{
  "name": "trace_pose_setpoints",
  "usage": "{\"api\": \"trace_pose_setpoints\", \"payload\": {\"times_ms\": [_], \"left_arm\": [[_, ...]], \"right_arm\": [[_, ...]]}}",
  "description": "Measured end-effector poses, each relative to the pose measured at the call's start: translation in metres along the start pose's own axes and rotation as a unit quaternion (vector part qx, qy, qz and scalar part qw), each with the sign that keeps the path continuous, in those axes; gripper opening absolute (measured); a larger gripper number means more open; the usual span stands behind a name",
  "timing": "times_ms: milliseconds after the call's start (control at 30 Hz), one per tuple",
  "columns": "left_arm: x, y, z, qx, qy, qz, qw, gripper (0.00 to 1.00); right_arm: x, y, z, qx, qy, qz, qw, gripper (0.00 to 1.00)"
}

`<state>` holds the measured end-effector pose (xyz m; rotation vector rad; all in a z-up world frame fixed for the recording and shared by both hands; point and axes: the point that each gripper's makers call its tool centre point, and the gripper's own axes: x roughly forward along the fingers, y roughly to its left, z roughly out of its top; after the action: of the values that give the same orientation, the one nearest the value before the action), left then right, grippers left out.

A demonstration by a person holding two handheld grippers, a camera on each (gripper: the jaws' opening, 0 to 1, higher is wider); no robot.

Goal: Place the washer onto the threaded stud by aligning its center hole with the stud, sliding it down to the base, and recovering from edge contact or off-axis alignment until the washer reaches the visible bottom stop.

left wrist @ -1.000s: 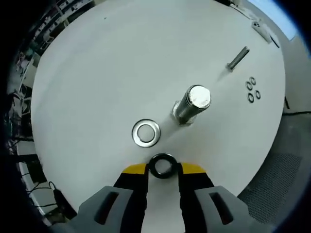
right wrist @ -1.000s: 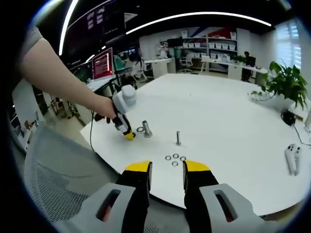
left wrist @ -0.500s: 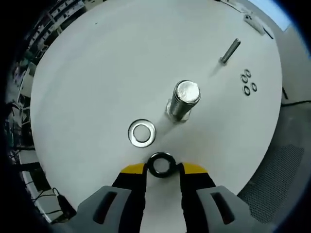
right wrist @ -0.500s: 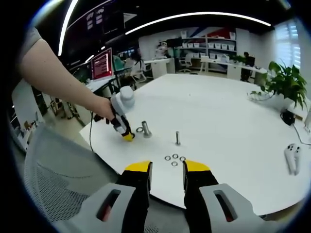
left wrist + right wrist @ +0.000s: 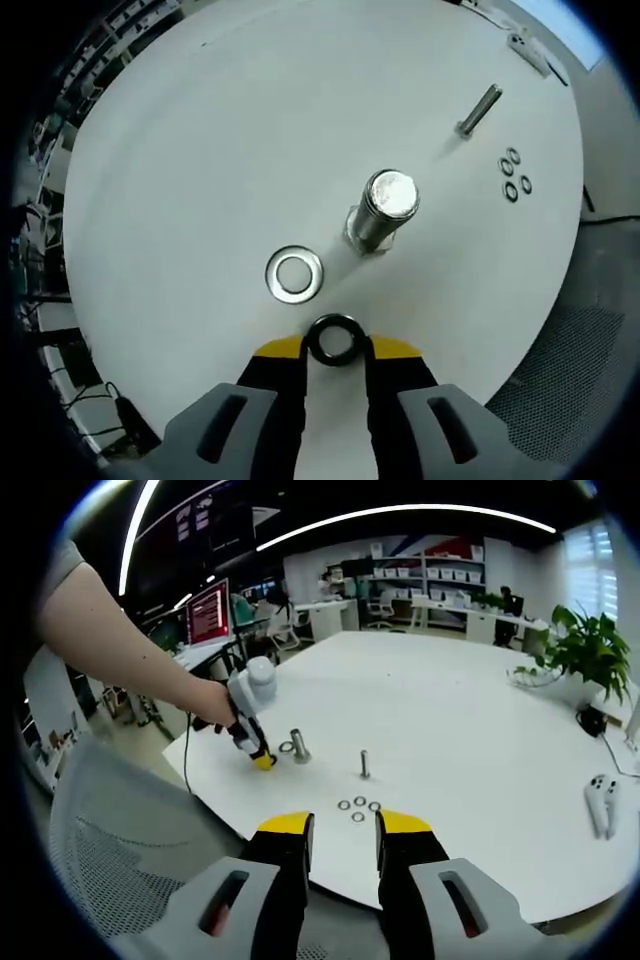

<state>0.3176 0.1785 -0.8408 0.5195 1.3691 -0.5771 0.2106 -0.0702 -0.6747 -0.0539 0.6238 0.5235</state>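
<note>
In the left gripper view, the left gripper [image 5: 336, 347] rises from the bottom centre, and its two yellow-tipped jaws are pinching a small black ring-shaped washer [image 5: 335, 340] between them. The washer is held above the round white table [image 5: 200, 150], near its lower edge. Just above and to the left of it, a flat silver metal washer [image 5: 295, 274] lies on the table. To the right of this one, at the centre of the frame, the thick silver threaded stud [image 5: 384, 208] stands upright on its hexagonal base, well apart from the held washer. In the upper right, a thin silver bolt [image 5: 479, 110] stands, and below it three small metal rings [image 5: 515, 175] lie close together.

In the right gripper view, the right gripper [image 5: 343, 835] is at the bottom centre with its jaws spread apart and nothing between them. It hangs near the table edge, above a grey mesh chair [image 5: 110, 850]. At the centre left, a person's hand [image 5: 215, 702] holds the left gripper beside the stud. A green plant [image 5: 585, 650] is at the right.
</note>
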Motion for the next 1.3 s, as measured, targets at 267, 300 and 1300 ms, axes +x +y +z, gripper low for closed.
{"api": "trace_pose_setpoints", "payload": {"times_ms": [267, 300, 1300], "left_arm": [[-0.003, -0.007, -0.001, 0.018, -0.008, -0.002, 0.9998, 0.18], [-0.003, -0.009, -0.002, 0.023, -0.007, -0.003, 0.9997, 0.18], [-0.067, -0.017, 0.040, 0.077, -0.080, -0.023, 0.9935, 0.18]], "right_arm": [[0.000, -0.001, 0.001, 0.001, -0.002, -0.001, 1.0000, 0.27], [0.000, -0.001, 0.001, 0.001, -0.002, -0.001, 1.0000, 0.27], [0.000, -0.002, 0.002, 0.004, -0.005, -0.001, 1.0000, 0.27]]}}
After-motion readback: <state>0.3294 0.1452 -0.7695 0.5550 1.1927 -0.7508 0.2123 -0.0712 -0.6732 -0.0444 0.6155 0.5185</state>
